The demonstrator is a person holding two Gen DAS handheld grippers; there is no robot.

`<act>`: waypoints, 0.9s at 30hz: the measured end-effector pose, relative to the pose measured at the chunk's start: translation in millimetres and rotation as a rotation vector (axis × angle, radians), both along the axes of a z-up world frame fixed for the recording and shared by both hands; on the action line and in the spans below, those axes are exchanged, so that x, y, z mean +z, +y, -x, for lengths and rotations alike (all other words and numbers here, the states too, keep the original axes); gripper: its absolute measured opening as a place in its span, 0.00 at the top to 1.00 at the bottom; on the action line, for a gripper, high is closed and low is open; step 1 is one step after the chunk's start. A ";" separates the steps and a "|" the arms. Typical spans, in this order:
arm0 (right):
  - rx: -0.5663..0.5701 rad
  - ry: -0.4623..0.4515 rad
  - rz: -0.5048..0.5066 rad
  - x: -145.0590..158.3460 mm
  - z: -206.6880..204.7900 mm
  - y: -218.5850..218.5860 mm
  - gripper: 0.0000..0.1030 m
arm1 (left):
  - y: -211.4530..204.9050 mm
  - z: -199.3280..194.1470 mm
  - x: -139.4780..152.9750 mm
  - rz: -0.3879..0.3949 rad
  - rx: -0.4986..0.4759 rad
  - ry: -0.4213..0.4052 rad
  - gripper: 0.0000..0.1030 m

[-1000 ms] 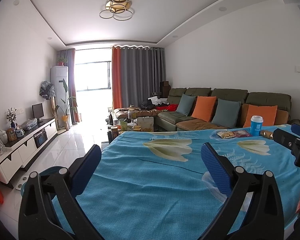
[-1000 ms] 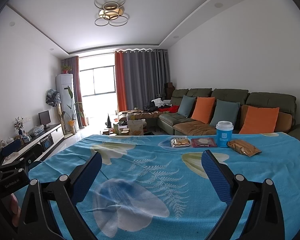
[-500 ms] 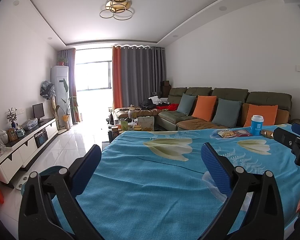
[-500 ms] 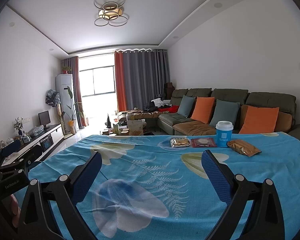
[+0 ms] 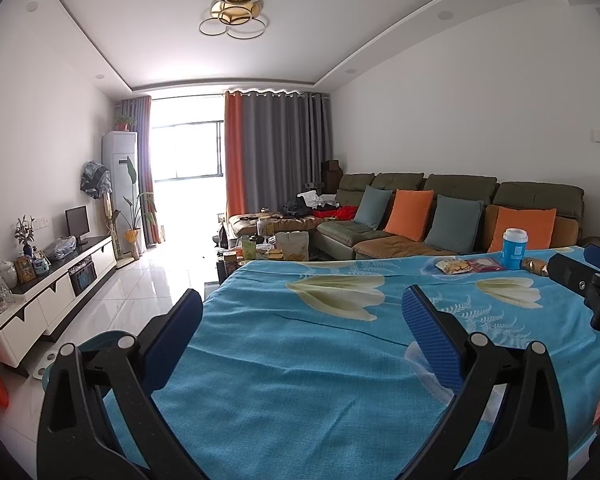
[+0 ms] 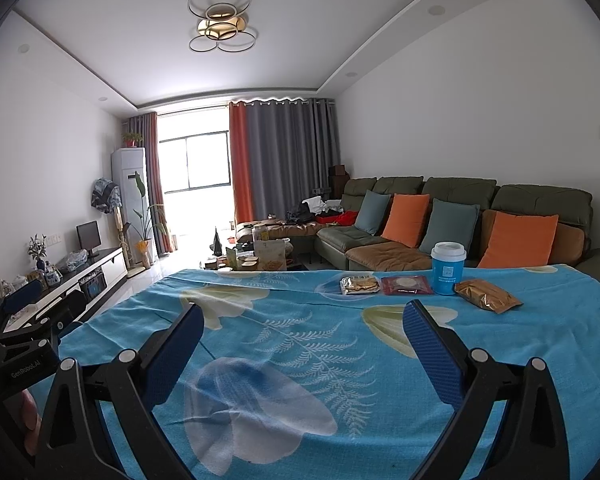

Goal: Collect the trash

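Note:
On a table under a turquoise flowered cloth [image 6: 300,344] lie, at the far edge, a blue paper cup with a white lid [image 6: 448,268], a gold-brown wrapper [image 6: 486,300], a dark red packet [image 6: 406,285] and a clear snack packet [image 6: 360,285]. The left wrist view shows the same cup [image 5: 514,249] and packets [image 5: 454,266] far right. My right gripper [image 6: 300,340] is open over the cloth's near part, well short of the trash. Open too, my left gripper [image 5: 300,328] hovers at the table's left side, holding nothing.
A green sofa [image 6: 460,216] with orange and grey cushions stands behind the table. A cluttered low coffee table [image 6: 260,256] sits beyond the far edge. A white TV cabinet [image 5: 60,280] lines the left wall, with bare tiled floor [image 5: 140,280] between. A round blue bin [image 5: 96,340] shows by the table's left edge.
The left wrist view has tilted slightly, so the cup and packets sit a little lower and nearer. The right gripper has barely moved. Both stay open.

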State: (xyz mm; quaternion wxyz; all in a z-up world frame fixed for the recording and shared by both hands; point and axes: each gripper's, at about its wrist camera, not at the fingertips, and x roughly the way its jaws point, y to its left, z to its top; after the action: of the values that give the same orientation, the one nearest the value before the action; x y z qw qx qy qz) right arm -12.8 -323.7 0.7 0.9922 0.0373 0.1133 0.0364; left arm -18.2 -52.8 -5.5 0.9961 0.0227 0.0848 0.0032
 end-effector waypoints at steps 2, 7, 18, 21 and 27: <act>0.002 0.002 -0.002 0.2 -0.3 -0.5 0.07 | -0.2 -0.4 -0.1 0.001 0.000 0.000 0.05; 0.000 0.003 -0.002 0.2 0.2 0.0 0.07 | 0.0 -0.7 -1.0 0.000 0.002 0.002 0.05; -0.001 0.001 -0.005 0.1 0.3 -1.0 0.07 | 1.2 1.8 -3.0 -0.002 0.002 0.006 0.05; -0.003 0.000 -0.006 0.0 0.2 -1.6 0.07 | 1.0 1.6 -2.9 -0.002 0.001 0.008 0.05; -0.007 -0.002 -0.004 0.0 1.3 -2.0 0.07 | 2.8 1.8 -5.1 -0.001 -0.004 0.013 0.05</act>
State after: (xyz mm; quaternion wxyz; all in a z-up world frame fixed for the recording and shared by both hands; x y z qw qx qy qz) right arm -14.1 -325.7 0.7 0.9924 0.0397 0.1121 0.0333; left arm -20.0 -50.0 -10.7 0.9955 0.0234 0.0915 0.0012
